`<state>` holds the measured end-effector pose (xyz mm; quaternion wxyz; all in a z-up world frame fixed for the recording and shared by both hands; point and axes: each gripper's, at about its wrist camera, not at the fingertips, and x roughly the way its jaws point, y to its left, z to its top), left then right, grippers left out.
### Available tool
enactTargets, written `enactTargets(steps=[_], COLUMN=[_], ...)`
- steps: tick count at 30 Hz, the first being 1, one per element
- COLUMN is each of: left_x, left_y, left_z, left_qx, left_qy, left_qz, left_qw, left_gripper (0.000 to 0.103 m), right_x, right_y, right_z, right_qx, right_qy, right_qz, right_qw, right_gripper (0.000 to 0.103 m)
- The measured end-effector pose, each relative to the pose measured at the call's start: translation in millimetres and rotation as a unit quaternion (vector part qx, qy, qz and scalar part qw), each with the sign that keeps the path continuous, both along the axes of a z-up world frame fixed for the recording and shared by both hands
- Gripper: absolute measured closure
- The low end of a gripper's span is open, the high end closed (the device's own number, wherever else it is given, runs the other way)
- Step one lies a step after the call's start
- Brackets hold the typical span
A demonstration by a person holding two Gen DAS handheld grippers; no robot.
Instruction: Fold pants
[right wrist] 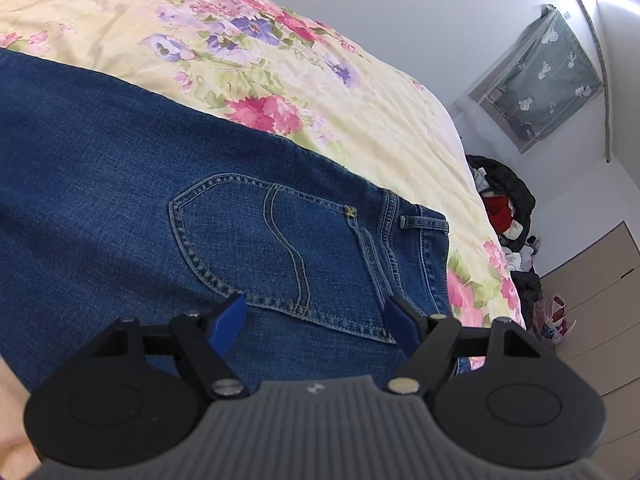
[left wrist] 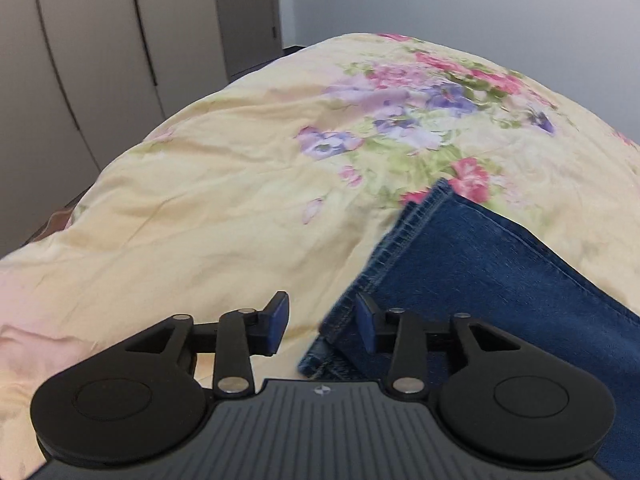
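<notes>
L wrist view: my left gripper (left wrist: 322,326) has its fingers spread, nothing between the blue pads (left wrist: 278,322). Jeans (left wrist: 492,280) lie on the floral comforter (left wrist: 224,184), entering from the near right; the stitched leg hem (left wrist: 394,248) runs diagonally, far end up by a pink flower, near end dropping between my fingers. R pad sits over the denim just inside the hem edge; L pad is over bare comforter. Can't tell if either pad touches the fabric. Grey wardrobe doors (left wrist: 80,60) far left, pale wall far right.

R wrist view: my right gripper (right wrist: 316,322) is also spread wide, pinching nothing. It sits above the seat end of the jeans (right wrist: 120,184), back pocket (right wrist: 256,248) straight ahead between the pads, waistband w/ belt loop (right wrist: 424,222) to the right of it. Legs run off to the left. Jeans lie flat on the comforter (right wrist: 280,60), near its right edge. Beyond the bed, far right: dark heap of clothes (right wrist: 504,200) on the floor, patterned grey cloth cover (right wrist: 548,76) on the wall, wood drawers (right wrist: 608,300) at the near right.
</notes>
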<state>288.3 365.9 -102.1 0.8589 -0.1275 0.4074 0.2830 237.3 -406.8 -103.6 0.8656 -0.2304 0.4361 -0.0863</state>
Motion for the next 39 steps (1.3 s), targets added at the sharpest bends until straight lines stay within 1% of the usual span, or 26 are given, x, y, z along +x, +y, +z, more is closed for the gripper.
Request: enactTargets(steps=[3,5,7,8,10,14,15,17,18,20,22,23,24,25,26,27,28,29,31,33,35,36,37,39], left_x=[-21.1,-34.0,-42.2,-43.2,-44.4,-44.1,-43.7,-45.2,-45.2,-45.5,-43.4,-42.4,-41.5,-40.1,-39.4,-39.6,-39.9,-40.0,-39.4,-39.0,-39.2,-39.0,-39.7,-41.8], left_y=[16.9,22.4,24.0,23.4,20.5,18.1,18.8,22.8,24.5,28.1,29.2,29.1,28.1,25.8,22.8,20.3,18.8,17.8,15.8,13.0,10.8,10.9,12.2,15.3], left_z=[5.9,10.7,10.7,8.9,2.6,-17.3,-22.6,-31.7,-34.7,-38.6,-40.0,-40.6,-40.7,-40.1,-38.6,-36.6,-33.8,-29.2,-19.2,-11.6,-9.7,-12.3,-16.5,-25.3], left_qx=[-0.059,-0.098,-0.131,-0.144,-0.155,-0.180,-0.190,-0.215,-0.227,-0.243,-0.247,-0.246,-0.244,-0.236,-0.221,-0.206,-0.196,-0.190,-0.175,-0.162,-0.145,-0.141,-0.145,-0.156], left_qy=[-0.039,-0.068,-0.081,-0.081,-0.078,-0.071,-0.070,-0.078,-0.084,-0.092,-0.093,-0.092,-0.093,-0.090,-0.088,-0.085,-0.086,-0.093,-0.095,-0.091,-0.086,-0.079,-0.075,-0.071], left_qz=[0.016,0.014,0.014,0.015,0.012,0.024,0.030,0.044,0.050,0.066,0.073,0.076,0.076,0.078,0.082,0.085,0.083,0.074,0.057,0.044,0.031,0.030,0.034,0.044], left_qw=[0.9974,0.9928,0.9879,0.9862,0.9848,0.9808,0.9789,0.9725,0.9691,0.9633,0.9618,0.9618,0.9622,0.9645,0.9680,0.9712,0.9732,0.9745,0.9783,0.9816,0.9852,0.9864,0.9859,0.9843], left_gripper=[0.051,0.051,0.051,0.051,0.049,0.042,0.041,0.033,0.032,0.032,0.032,0.041,0.047,0.053,0.065,0.072,0.092,0.098,0.098,0.099,0.099,0.099,0.099,0.099], right_x=[-9.4,-13.5,-16.8,-19.0,-25.6,-47.7,-54.5,-66.9,-73.5,-81.3,-83.7,-82.3,-79.5,-76.1,-72.9,-69.9,-68.4,-67.9,-70.1,-72.8,-72.7,-71.4,-68.6,-63.5], right_y=[0.2,-1.0,-1.7,-1.1,1.3,11.8,16.0,23.1,25.7,29.3,36.2,41.5,47.5,52.5,56.5,59.9,62.4,62.8,53.8,40.9,35.6,35.5,36.4,38.3], right_z=[8.8,12.7,16.3,18.3,22.9,25.4,22.9,16.8,12.8,5.3,-5.9,-11.7,-18.7,-25.0,-30.4,-34.7,-36.2,-35.0,-24.6,-9.6,-2.0,-2.3,-6.3,-21.2], right_qx=[0.011,0.030,0.058,0.073,0.114,0.192,0.203,0.215,0.225,0.252,0.271,0.271,0.269,0.268,0.265,0.255,0.241,0.231,0.247,0.250,0.250,0.246,0.238,0.235], right_qy=[-0.007,-0.010,-0.013,-0.015,-0.015,-0.006,0.001,0.014,0.019,0.027,0.037,0.041,0.044,0.046,0.046,0.043,0.039,0.033,0.024,0.009,0.011,0.015,0.025,0.049], right_qz=[0.004,-0.007,-0.021,-0.030,-0.051,-0.082,-0.087,-0.094,-0.099,-0.109,-0.111,-0.108,-0.104,-0.102,-0.101,-0.101,-0.101,-0.102,-0.106,-0.110,-0.103,-0.102,-0.102,-0.109], right_qw=[1.000,0.999,0.998,0.997,0.992,0.978,0.975,0.972,0.969,0.961,0.956,0.956,0.956,0.957,0.958,0.961,0.964,0.967,0.963,0.962,0.963,0.964,0.965,0.965], right_gripper=[0.031,0.031,0.031,0.031,0.038,0.038,0.040,0.043,0.044,0.044,0.044,0.045,0.047,0.051,0.053,0.064,0.084,0.093,0.102,0.103,0.103,0.103,0.103,0.103])
